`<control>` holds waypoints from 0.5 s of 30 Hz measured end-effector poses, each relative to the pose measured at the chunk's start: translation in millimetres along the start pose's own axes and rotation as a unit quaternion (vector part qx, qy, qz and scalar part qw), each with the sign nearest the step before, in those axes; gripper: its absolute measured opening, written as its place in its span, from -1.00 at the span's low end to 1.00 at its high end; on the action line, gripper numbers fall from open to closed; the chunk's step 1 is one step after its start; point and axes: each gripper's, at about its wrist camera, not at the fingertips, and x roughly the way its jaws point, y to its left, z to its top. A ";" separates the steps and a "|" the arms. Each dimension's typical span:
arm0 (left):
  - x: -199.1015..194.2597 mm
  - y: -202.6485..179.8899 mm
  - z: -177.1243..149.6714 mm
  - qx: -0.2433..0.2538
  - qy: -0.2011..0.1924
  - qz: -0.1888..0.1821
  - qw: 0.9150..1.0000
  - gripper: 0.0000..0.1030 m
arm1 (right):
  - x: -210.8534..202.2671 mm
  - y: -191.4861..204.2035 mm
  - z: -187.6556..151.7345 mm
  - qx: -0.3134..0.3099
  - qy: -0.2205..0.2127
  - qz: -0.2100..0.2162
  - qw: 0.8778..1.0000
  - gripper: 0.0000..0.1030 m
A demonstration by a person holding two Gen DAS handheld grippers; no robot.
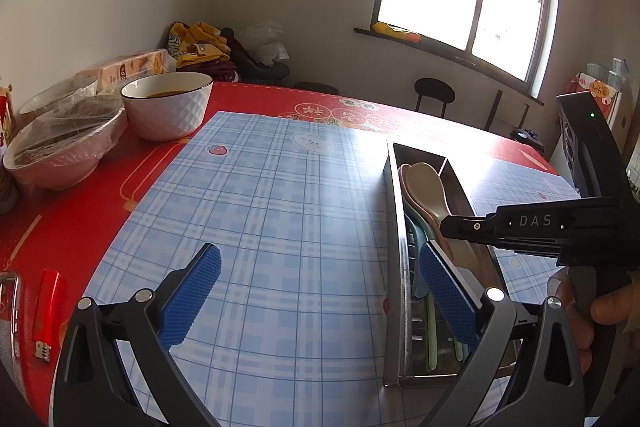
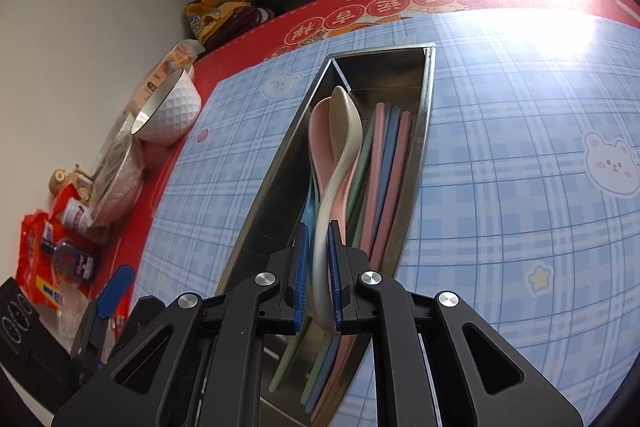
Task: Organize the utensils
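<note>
Blue plaid mat (image 2: 500, 187) carries a steel utensil tray (image 2: 272, 187); right gripper (image 2: 318, 267) pinches a beige spoon (image 2: 344, 131) over it, while left gripper (image 1: 316, 303) hangs spread wide nearby.

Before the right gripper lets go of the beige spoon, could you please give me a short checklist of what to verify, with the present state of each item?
1. Right gripper shut on the beige spoon: ok, both blue pads press its handle.
2. Spoon bowl over the metal tray, not the mat: ok, it lies above the pink spoon in the left compartment.
3. Spoon fully settled in the tray: cannot tell; the handle rises toward the pads.
4. Chopsticks keep to the right compartment: ok.
5. Left gripper clear of the drop: not ok; it is open, one pad over the tray's near end.
</note>
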 end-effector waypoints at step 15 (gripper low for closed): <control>-0.9 1.2 0.4 -0.002 -0.004 0.006 1.000 0.88 | -63.5 20.3 -0.8 -0.127 -0.105 -0.076 0.983 -0.09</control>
